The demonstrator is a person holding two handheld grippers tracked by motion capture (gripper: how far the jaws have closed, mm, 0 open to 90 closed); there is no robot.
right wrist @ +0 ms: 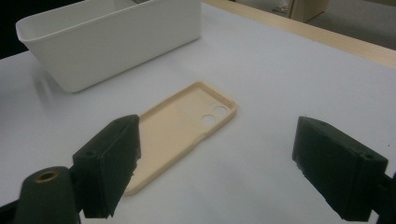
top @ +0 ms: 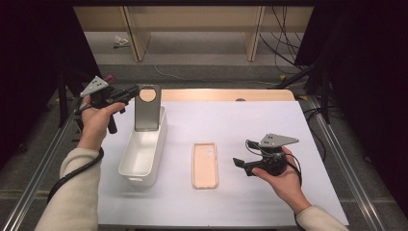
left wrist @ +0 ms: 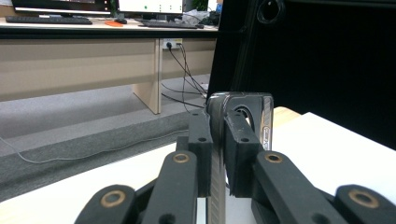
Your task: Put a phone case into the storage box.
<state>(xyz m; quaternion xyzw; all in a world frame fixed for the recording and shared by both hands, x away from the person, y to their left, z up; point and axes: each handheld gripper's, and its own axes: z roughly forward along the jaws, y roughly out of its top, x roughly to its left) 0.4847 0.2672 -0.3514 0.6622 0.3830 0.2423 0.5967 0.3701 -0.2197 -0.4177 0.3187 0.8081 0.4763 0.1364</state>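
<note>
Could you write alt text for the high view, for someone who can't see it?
A person's left gripper holds a grey phone case upright over the far end of a white bin on a white table. The right gripper, jaws open, hovers beside a beige phone case lying flat.

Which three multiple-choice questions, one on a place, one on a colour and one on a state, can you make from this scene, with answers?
1. Where is the grey phone case?
A. flat on the table
B. upright over the far end of the white bin
C. in the right claw

2. What colour is the case lying flat on the table?
A. peach
B. blue
C. black

3. How is the right claw?
A. shut on the bin
B. shut on a case
C. open

Answers: B, the left claw holds it over the bin; A, it looks pale peach; C, its jaws stand wide apart.
</note>
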